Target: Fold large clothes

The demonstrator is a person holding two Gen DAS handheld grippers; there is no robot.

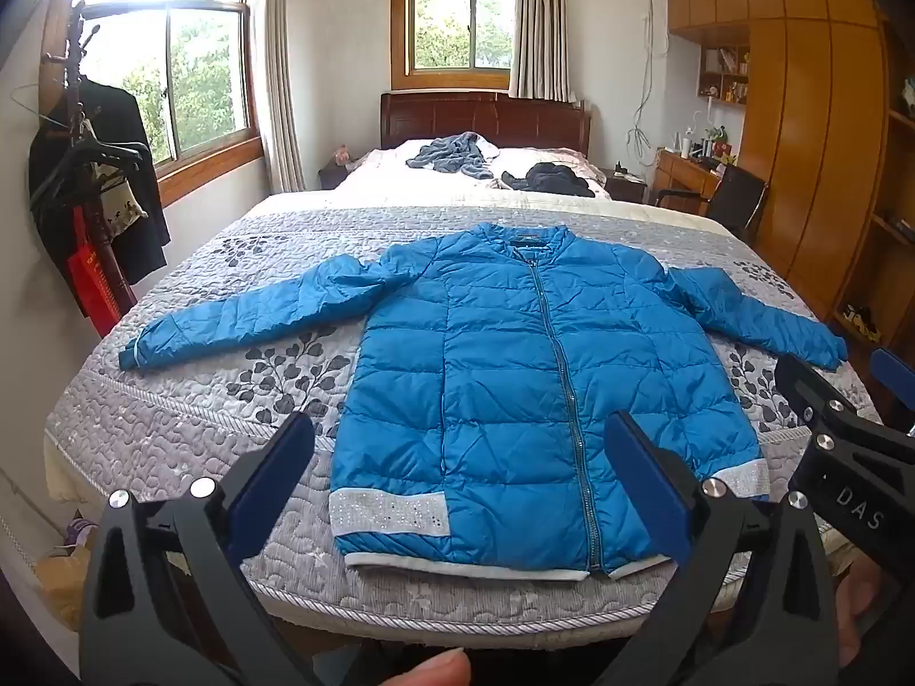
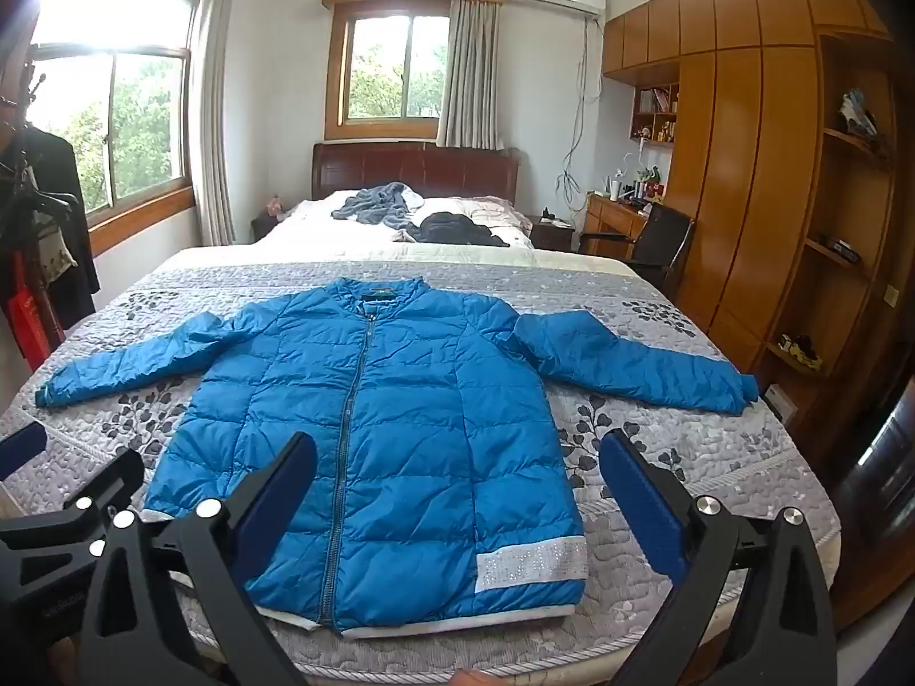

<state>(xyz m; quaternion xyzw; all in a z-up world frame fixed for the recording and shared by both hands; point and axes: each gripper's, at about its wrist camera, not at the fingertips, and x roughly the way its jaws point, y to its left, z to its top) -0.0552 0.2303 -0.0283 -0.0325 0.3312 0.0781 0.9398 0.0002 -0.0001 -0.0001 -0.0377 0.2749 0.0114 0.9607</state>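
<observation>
A blue quilted puffer jacket (image 1: 503,377) (image 2: 389,429) lies flat and zipped on the grey patterned bedspread (image 1: 189,417), both sleeves spread outward, hem toward me. My left gripper (image 1: 460,457) hovers open above the hem's left half, holding nothing. My right gripper (image 2: 457,474) is also open and holds nothing, over the hem's right half. Each gripper shows at the edge of the other's view: the right gripper (image 1: 846,434) and the left gripper (image 2: 74,491). Neither touches the jacket.
Grey and black clothes (image 1: 452,154) lie near the pillows by the dark headboard (image 1: 486,114). A coat rack (image 1: 86,188) with hanging garments stands left of the bed. A wooden wardrobe (image 2: 743,171), desk and black chair (image 2: 657,240) line the right wall.
</observation>
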